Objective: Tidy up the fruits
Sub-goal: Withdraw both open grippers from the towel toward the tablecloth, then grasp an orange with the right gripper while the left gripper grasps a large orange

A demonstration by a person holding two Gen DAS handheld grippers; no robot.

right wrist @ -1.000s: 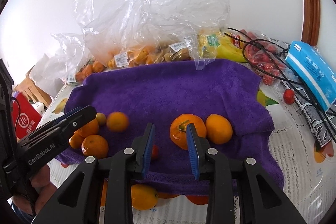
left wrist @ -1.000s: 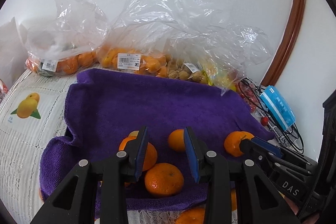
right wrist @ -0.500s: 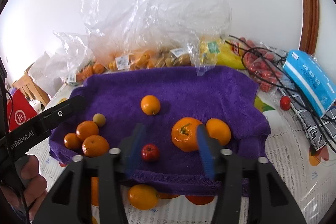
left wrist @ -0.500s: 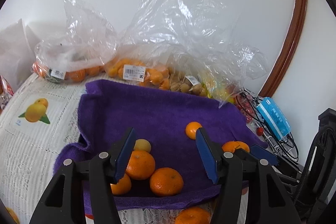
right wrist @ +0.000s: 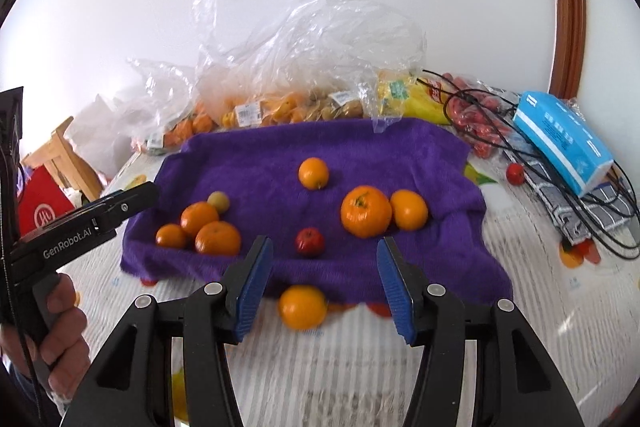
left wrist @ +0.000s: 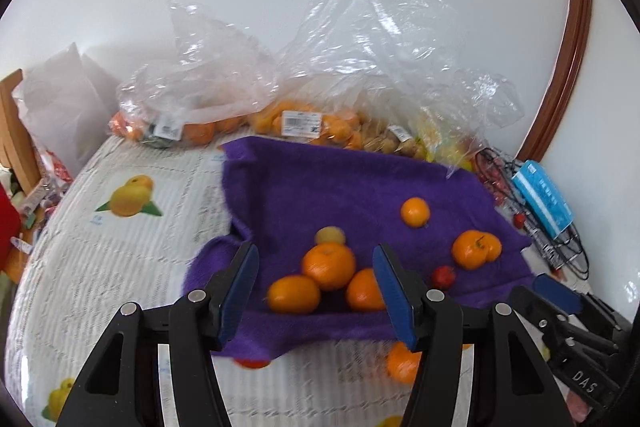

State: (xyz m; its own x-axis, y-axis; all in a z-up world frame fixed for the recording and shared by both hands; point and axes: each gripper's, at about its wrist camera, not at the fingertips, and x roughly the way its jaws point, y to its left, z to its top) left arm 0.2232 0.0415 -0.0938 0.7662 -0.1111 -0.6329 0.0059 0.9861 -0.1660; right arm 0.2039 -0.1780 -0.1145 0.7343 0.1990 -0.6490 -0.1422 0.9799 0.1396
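Both grippers (left, right) agape above purple towel.

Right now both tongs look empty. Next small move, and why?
Probably bring the right tongs down around the loose orange on the tablecloth just off the purple towel. They are open, it sits almost between the pads, and the other oranges already rest on the towel.

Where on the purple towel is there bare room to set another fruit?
Free: the purple towel's back strip, between the lone orange and the plastic bags. Crowded: the front-left orange cluster and the big-orange pair on the right.
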